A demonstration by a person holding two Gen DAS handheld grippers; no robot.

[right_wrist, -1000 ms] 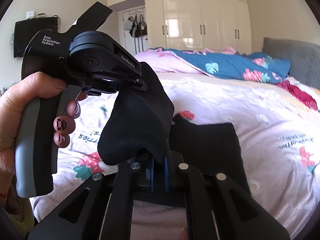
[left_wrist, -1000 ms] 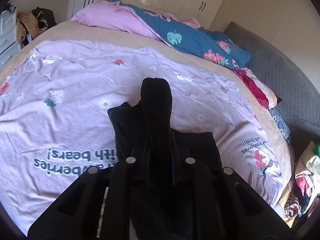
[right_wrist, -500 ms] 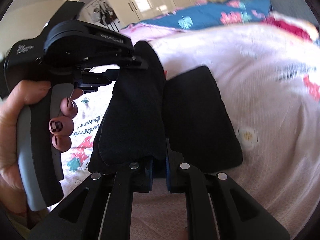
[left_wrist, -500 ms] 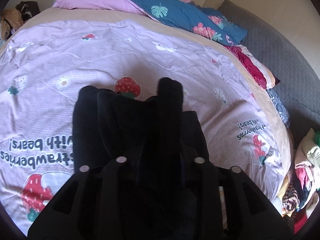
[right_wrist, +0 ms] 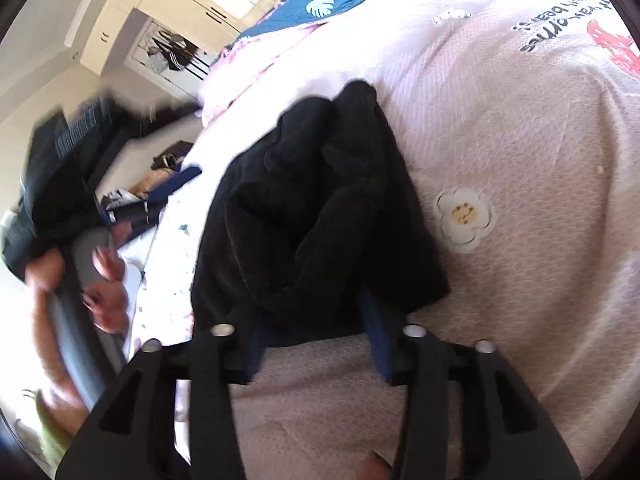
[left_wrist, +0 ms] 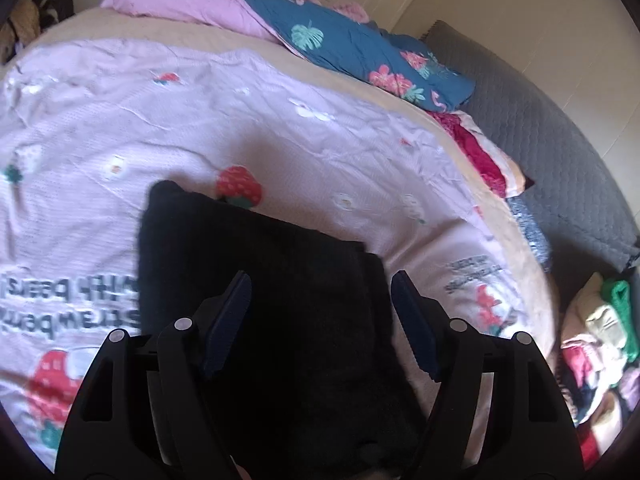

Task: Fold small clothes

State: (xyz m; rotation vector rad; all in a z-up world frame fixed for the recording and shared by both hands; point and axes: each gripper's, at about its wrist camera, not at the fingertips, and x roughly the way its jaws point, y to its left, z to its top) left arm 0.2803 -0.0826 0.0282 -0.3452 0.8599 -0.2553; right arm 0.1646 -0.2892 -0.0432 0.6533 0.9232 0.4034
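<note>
A small black garment [left_wrist: 264, 280] lies folded over on the pink strawberry-print blanket [left_wrist: 160, 120]. In the left wrist view my left gripper [left_wrist: 320, 312] is open just above it, a finger on either side, holding nothing. In the right wrist view the same black garment [right_wrist: 320, 200] lies bunched with its near edge between the fingers of my right gripper [right_wrist: 316, 332], which is open. The person's hand on the left gripper's handle [right_wrist: 96, 264] shows blurred at the left.
A pink pillow [left_wrist: 180, 0] and a blue floral duvet [left_wrist: 360, 48] lie at the bed's head. A grey headboard [left_wrist: 560, 152] runs along the right. A pile of clothes [left_wrist: 600, 340] sits beyond the bed's right edge. White wardrobes [right_wrist: 192, 8] stand behind.
Both grippers have opened and let go of the black garment, which has dropped folded onto the blanket. The left gripper has pulled back from the right wrist view.
</note>
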